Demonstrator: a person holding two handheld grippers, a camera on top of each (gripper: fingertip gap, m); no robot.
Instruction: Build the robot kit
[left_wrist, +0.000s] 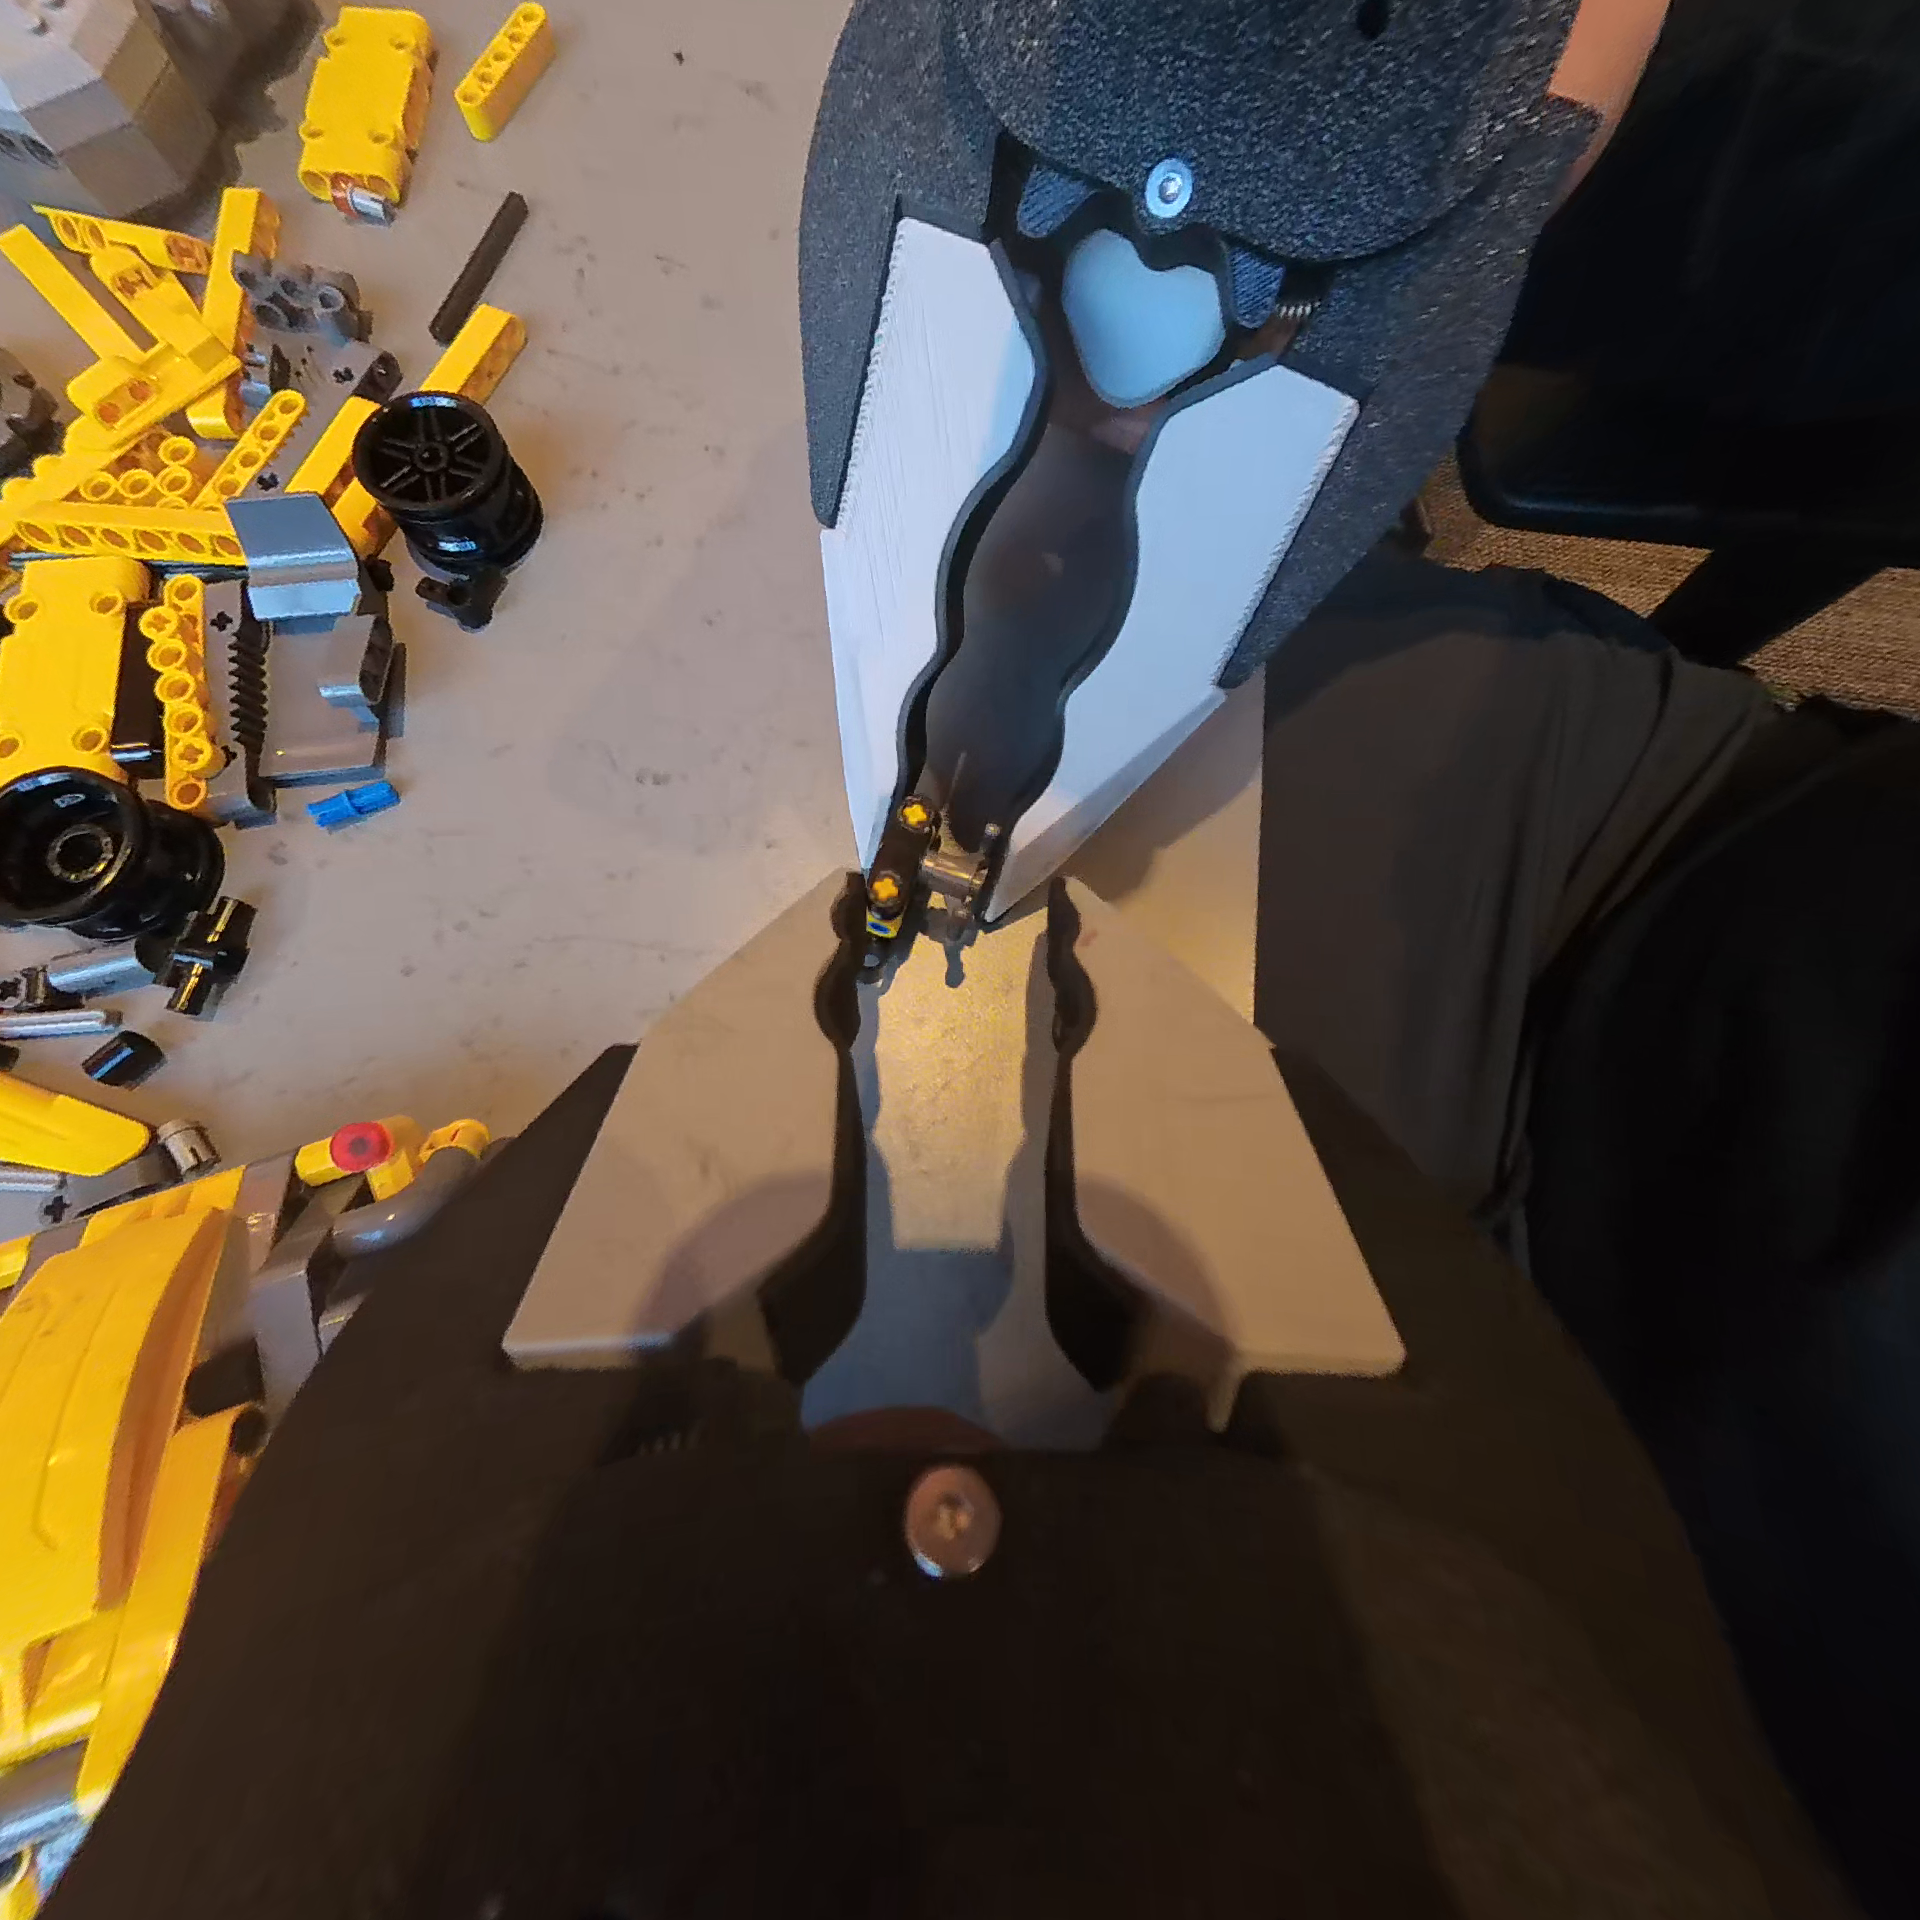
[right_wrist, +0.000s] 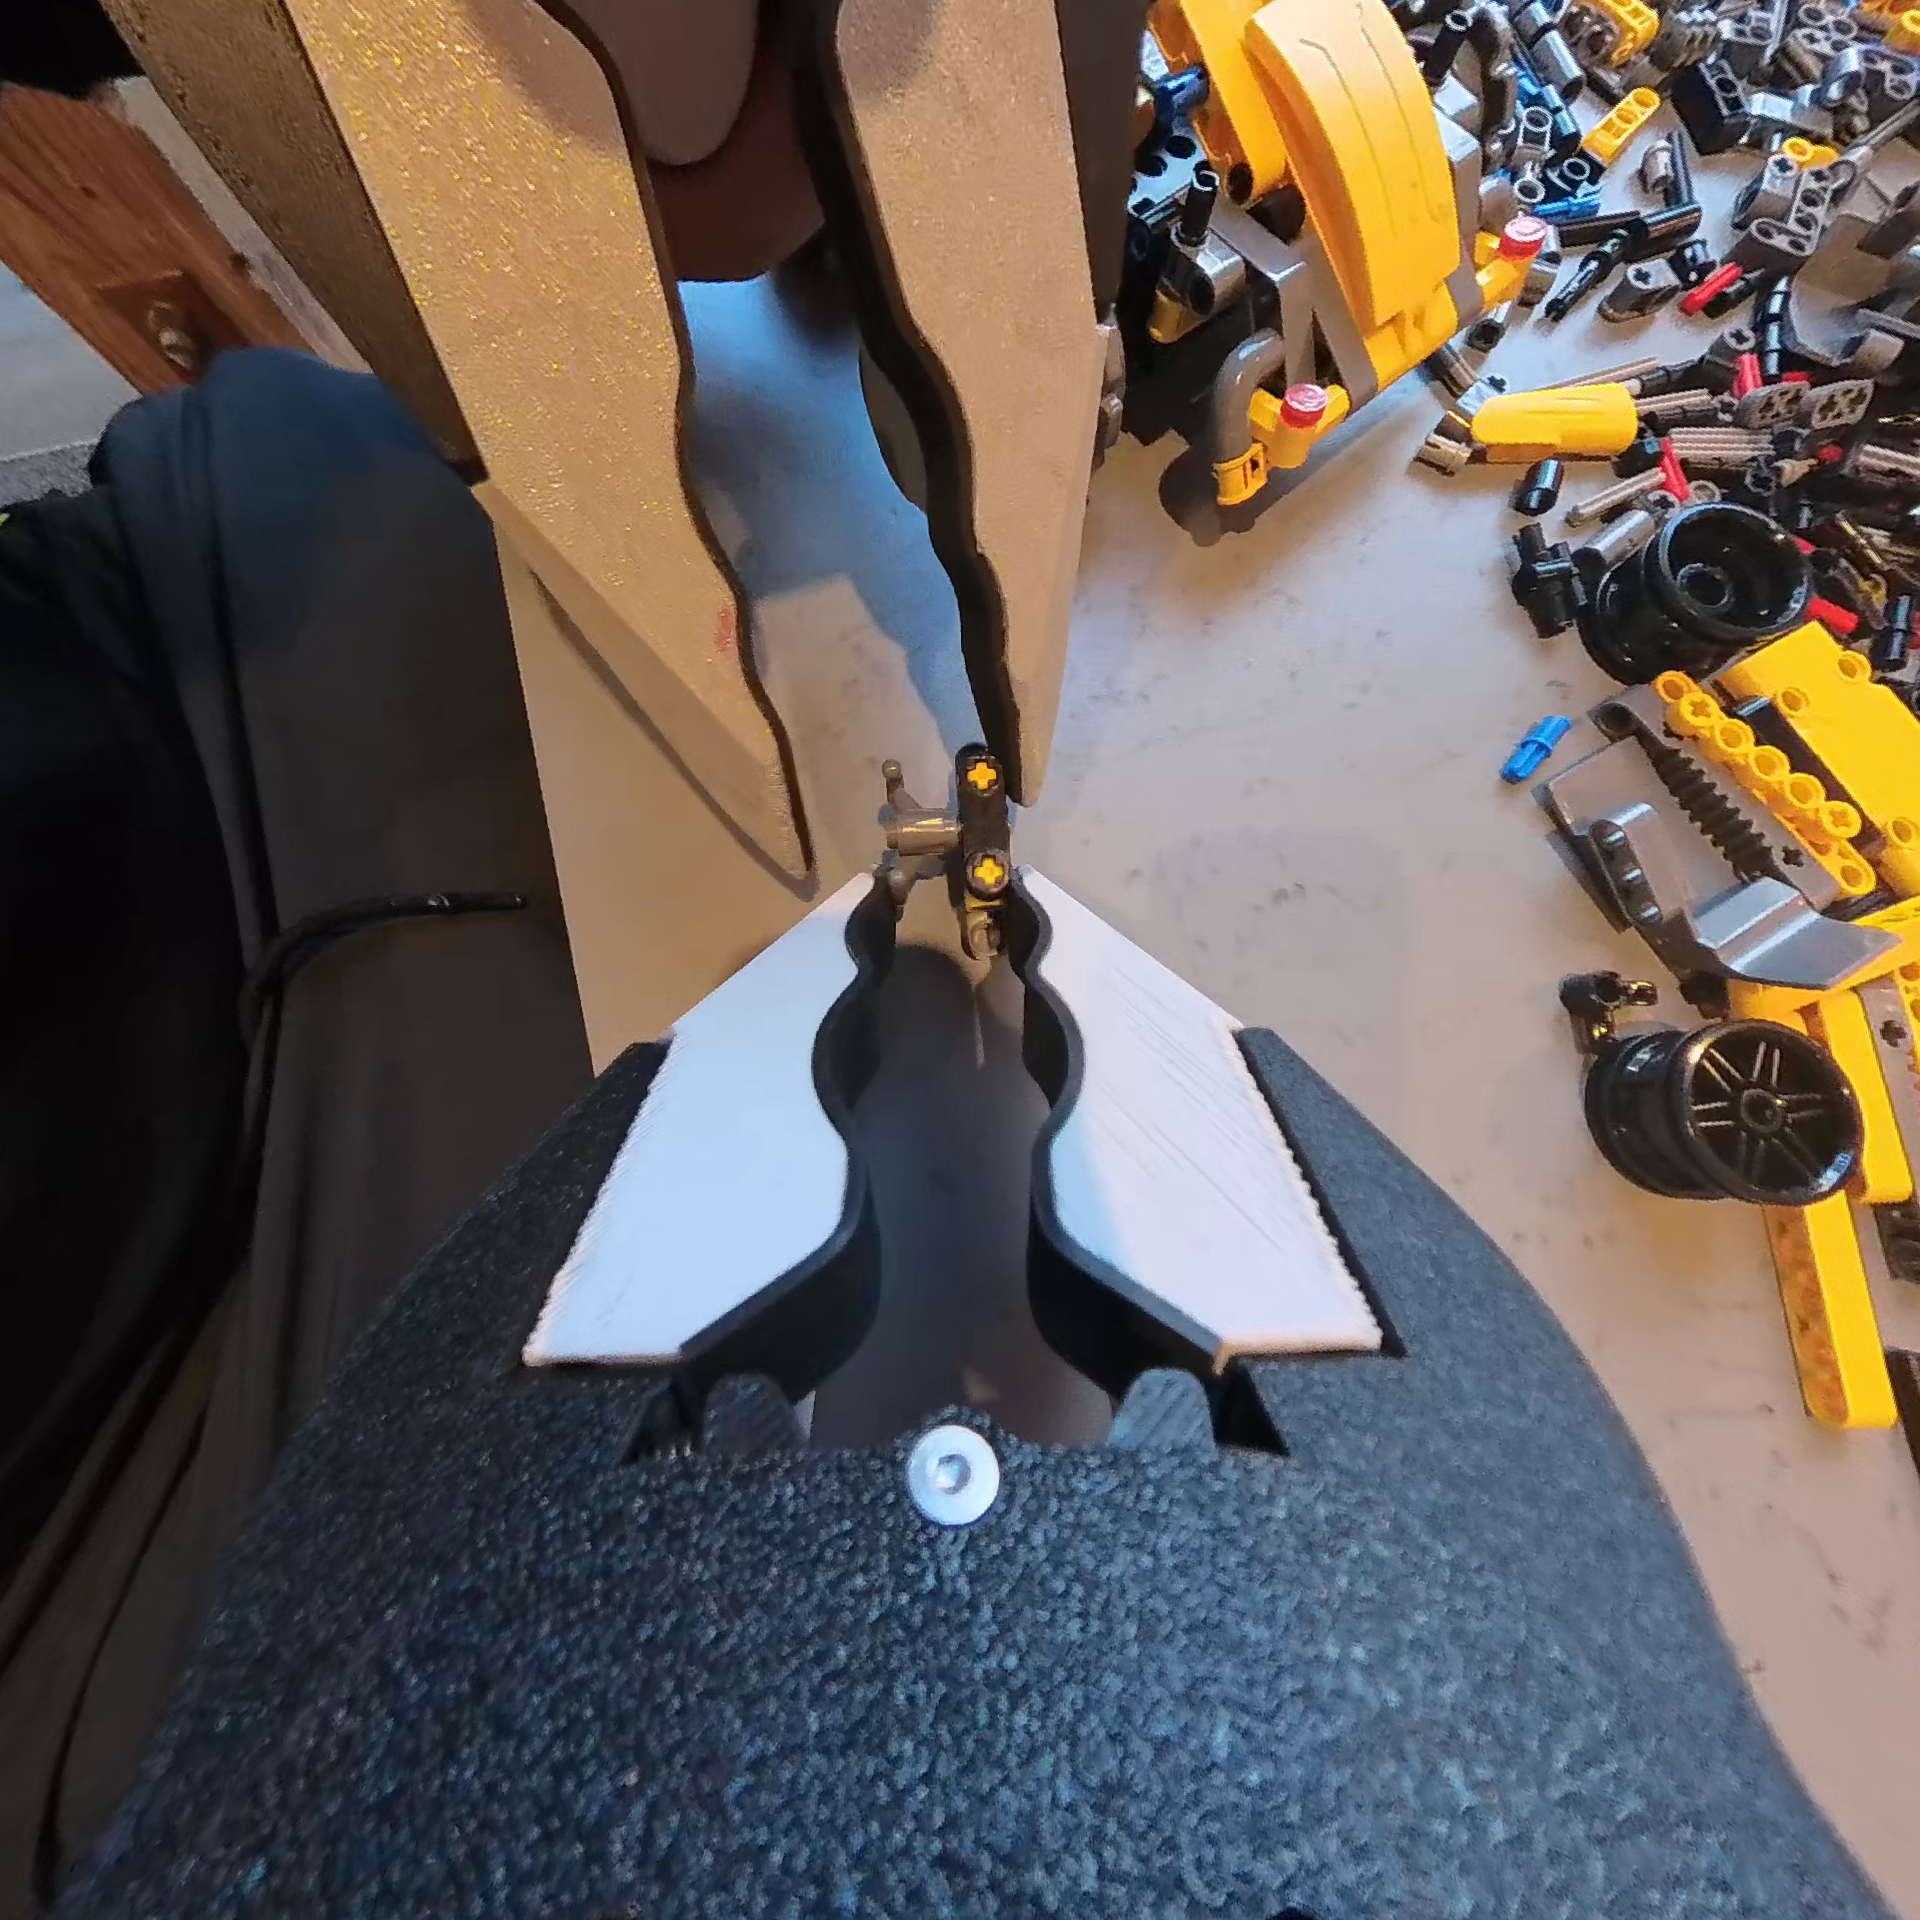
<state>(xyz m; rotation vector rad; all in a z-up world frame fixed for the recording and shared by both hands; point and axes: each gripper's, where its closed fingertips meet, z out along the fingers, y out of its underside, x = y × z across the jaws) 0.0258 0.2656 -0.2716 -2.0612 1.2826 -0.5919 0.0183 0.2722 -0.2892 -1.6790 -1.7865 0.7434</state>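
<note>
Black and grey, one small toy-brick piece (right_wrist: 961, 847) sits at the centre of both wrist views, pinched between the white fingertips of the right gripper (right_wrist: 951, 904). Its black link carries two yellow cross-shaped pins and stands with its long axis running up the frame; a grey connector juts off sideways. The left gripper (left_wrist: 951, 920) has its grey fingers spread, one tip touching the link's top end. On the pale table (right_wrist: 1247, 935), right side of the right wrist view, lie two black wheels (right_wrist: 1725, 1122), one blue pin (right_wrist: 1535, 747), and a yellow half-built vehicle (right_wrist: 1340, 208) at upper right among loose yellow beams.
</note>
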